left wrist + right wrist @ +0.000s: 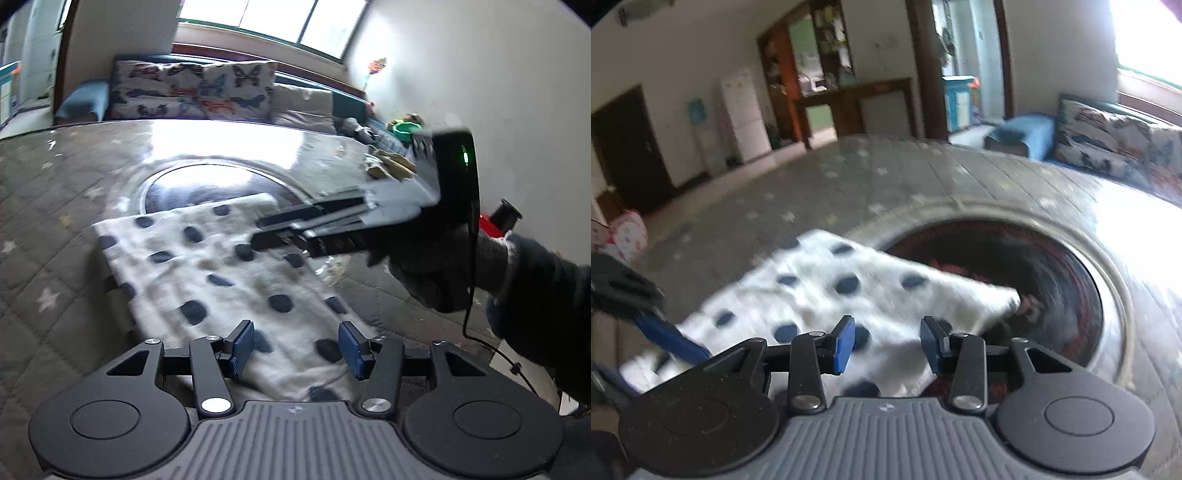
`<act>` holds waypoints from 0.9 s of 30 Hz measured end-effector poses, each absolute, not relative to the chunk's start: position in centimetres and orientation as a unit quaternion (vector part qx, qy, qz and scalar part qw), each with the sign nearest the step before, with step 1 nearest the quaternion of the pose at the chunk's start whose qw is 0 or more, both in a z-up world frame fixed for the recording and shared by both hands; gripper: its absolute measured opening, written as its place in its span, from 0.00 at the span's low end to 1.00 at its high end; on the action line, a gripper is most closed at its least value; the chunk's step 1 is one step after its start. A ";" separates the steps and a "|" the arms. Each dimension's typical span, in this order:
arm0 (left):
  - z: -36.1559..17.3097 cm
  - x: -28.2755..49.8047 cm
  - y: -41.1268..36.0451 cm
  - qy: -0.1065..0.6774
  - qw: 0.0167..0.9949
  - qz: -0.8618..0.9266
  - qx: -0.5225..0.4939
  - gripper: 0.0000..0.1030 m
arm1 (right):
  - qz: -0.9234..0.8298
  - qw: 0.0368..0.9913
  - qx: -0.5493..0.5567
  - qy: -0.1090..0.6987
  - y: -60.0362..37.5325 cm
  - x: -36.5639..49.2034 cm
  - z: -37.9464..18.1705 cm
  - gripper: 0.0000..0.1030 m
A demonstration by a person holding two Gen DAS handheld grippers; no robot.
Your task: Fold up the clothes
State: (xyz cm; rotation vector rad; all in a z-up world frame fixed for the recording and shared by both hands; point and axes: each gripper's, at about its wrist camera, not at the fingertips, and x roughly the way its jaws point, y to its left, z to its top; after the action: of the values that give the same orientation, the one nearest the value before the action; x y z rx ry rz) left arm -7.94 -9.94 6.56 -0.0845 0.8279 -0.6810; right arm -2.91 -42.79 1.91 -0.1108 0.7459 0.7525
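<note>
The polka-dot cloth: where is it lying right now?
The polka-dot cloth lies flat on the star-patterned quilted table cover, its far end overlapping the dark round glass inset, just ahead of both hand-held grippers.

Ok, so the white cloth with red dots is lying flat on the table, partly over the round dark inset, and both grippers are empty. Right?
Not quite: the dots on the white cloth are dark blue, not red, as the left wrist view shows. The rest holds: it lies flat, partly over the round dark inset, and the left gripper and right gripper are empty.
</note>
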 end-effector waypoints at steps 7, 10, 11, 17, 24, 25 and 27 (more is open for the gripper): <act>7.6 -4.7 -7.9 0.358 0.882 -0.291 -0.092 0.53 | 0.366 0.868 -0.032 0.335 -43.2 -4.9 3.1 0.39; 6.9 -2.1 -7.4 0.359 0.882 -0.277 -0.129 0.52 | 0.377 0.862 -0.035 0.337 -42.7 -5.6 3.0 0.39; 6.7 -1.5 -7.4 0.361 0.880 -0.279 -0.135 0.52 | 0.379 0.861 -0.038 0.339 -42.5 -5.8 2.9 0.39; 5.2 -0.7 -7.1 0.381 0.881 -0.261 -0.106 0.51 | 0.362 0.862 -0.070 0.349 -42.7 -7.1 2.0 0.39; 5.6 -2.8 -5.4 0.364 0.890 -0.253 -0.107 0.50 | 0.396 0.855 -0.089 0.323 -40.8 -9.2 3.7 0.40; 5.7 -3.1 -5.4 0.361 0.891 -0.254 -0.102 0.50 | 0.406 0.852 -0.091 0.319 -40.1 -9.6 4.0 0.40; 5.8 -3.6 -5.6 0.360 0.894 -0.252 -0.090 0.50 | 0.425 0.844 -0.094 0.313 -38.8 -10.2 4.3 0.40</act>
State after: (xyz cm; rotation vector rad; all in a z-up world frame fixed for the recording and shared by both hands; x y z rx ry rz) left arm -3.57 -5.63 5.75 -0.1863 0.7456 -0.5233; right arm -10.18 -38.82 4.30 -0.1976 0.6608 0.8960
